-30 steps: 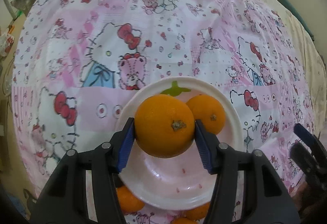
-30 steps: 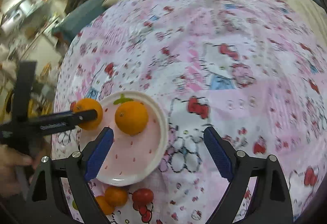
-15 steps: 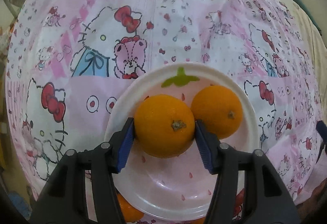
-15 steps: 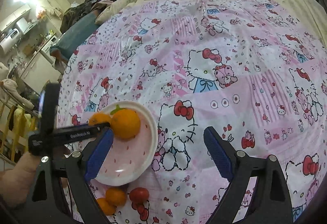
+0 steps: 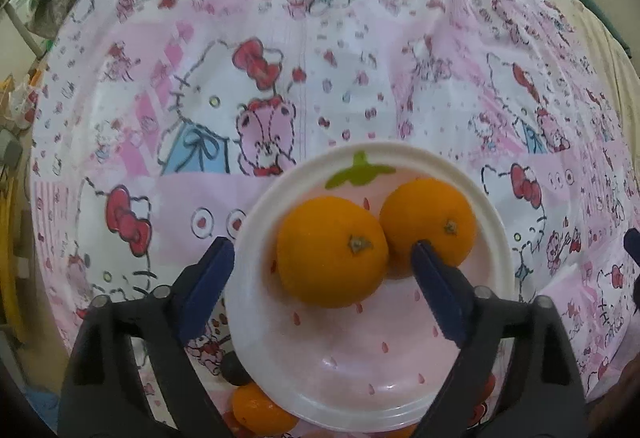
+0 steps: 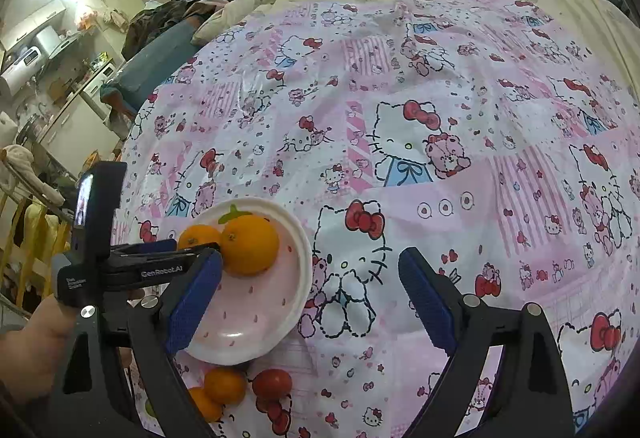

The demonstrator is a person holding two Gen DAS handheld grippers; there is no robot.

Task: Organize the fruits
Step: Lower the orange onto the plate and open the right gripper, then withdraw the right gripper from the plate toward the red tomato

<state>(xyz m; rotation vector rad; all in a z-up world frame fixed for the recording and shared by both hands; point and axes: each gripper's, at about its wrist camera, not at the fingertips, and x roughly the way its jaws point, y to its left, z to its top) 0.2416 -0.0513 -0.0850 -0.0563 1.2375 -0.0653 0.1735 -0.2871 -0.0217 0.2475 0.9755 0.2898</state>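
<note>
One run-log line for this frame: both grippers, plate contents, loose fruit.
left gripper: jaws just opened, orange released on plate | right gripper: open, empty | plate: two oranges | loose fruit beside plate

From my left wrist view, the small oranges (image 5: 260,412) below the plate (image 5: 256,318) are mostly hidden behind its rim and cut by the bottom edge, so I cannot count them there. A dark round thing (image 5: 236,370) beside the rim is too covered to name. My right gripper (image 5: 632,250) shows only as a blue tip at the frame's edge. In the right wrist view, the far orange (image 6: 198,236) sits half behind my left gripper (image 6: 192,252). The hand (image 6: 36,350) holding it is cut off at the corner, and the room clutter (image 6: 60,78) behind the bed is too small to make out.
</note>
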